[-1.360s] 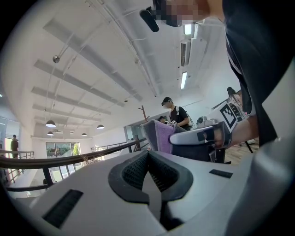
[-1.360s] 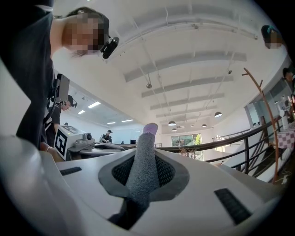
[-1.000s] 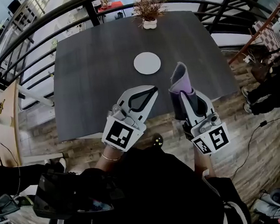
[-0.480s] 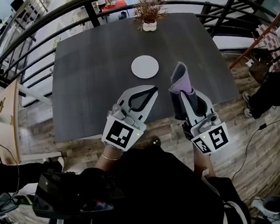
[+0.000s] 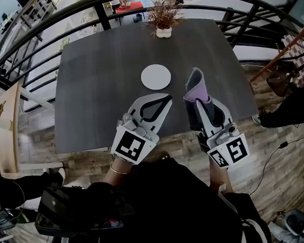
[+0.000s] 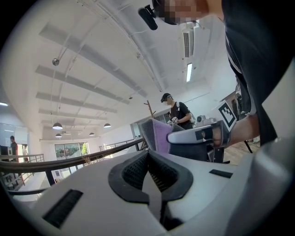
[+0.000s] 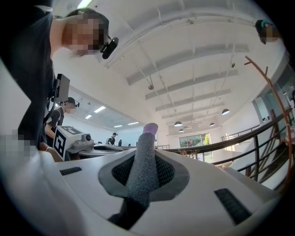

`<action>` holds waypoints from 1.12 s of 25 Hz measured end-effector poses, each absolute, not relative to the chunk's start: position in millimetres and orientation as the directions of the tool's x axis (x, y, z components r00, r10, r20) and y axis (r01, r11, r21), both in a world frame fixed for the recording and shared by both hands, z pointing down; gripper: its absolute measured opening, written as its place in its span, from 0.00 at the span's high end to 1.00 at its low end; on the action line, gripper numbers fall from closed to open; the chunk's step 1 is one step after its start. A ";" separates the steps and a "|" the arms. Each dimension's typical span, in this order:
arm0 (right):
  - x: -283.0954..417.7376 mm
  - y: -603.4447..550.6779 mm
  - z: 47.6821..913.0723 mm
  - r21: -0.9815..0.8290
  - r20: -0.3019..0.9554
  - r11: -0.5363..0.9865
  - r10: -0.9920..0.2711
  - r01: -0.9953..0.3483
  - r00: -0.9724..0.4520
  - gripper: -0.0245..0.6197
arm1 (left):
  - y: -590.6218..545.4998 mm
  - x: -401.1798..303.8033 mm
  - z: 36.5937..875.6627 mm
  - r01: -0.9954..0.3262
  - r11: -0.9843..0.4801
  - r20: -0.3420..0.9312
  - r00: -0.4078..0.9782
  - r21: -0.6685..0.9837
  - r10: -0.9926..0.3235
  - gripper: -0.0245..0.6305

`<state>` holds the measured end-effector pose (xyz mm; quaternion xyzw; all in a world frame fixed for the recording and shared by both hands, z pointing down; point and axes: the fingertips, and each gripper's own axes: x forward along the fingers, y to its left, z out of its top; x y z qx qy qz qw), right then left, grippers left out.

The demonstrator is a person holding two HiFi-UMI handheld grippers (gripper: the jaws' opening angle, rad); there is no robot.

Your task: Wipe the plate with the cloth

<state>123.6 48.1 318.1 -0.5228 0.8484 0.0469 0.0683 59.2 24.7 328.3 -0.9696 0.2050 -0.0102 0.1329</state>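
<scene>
1. Head view: my left gripper (image 5: 166, 98) reaches over the near part of the dark table (image 5: 98, 91). Its jaws are pressed together.
2. Left gripper view: the two pads meet along their length, and nothing sits between them.
3. My right gripper (image 5: 200, 105) is level with the left gripper, on its right side and apart from it. It is clamped on the cloth (image 5: 196, 88).
4. Right gripper view: the cloth stands upright between the pads as a folded grey strip with a purple tip. It projects past the jaw tips.
5. The white plate (image 5: 155, 77) lies flat on the table ahead of both grippers. It is near the left gripper's tips and ahead-left of the right gripper.
6. Neither gripper touches the plate, and the cloth is clear of it.
7. A potted plant (image 5: 161, 19) stands at the table's far edge, well beyond the plate from my grippers.
</scene>
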 end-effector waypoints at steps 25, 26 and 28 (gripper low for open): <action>140.6 42.0 324.3 0.008 -0.175 0.492 -0.856 -0.871 -0.486 0.90 | 24.6 78.8 333.6 -0.423 -0.866 -0.034 0.902 -0.268 -0.430 0.96; 141.3 42.6 325.1 0.010 -0.175 0.492 -0.856 -0.870 -0.486 0.90 | 25.3 79.6 334.0 -0.422 -0.865 -0.035 0.902 -0.271 -0.430 0.96; 142.3 43.1 325.8 0.012 -0.174 0.493 -0.855 -0.870 -0.488 0.90 | 26.5 80.8 334.3 -0.422 -0.864 -0.036 0.902 -0.276 -0.430 0.96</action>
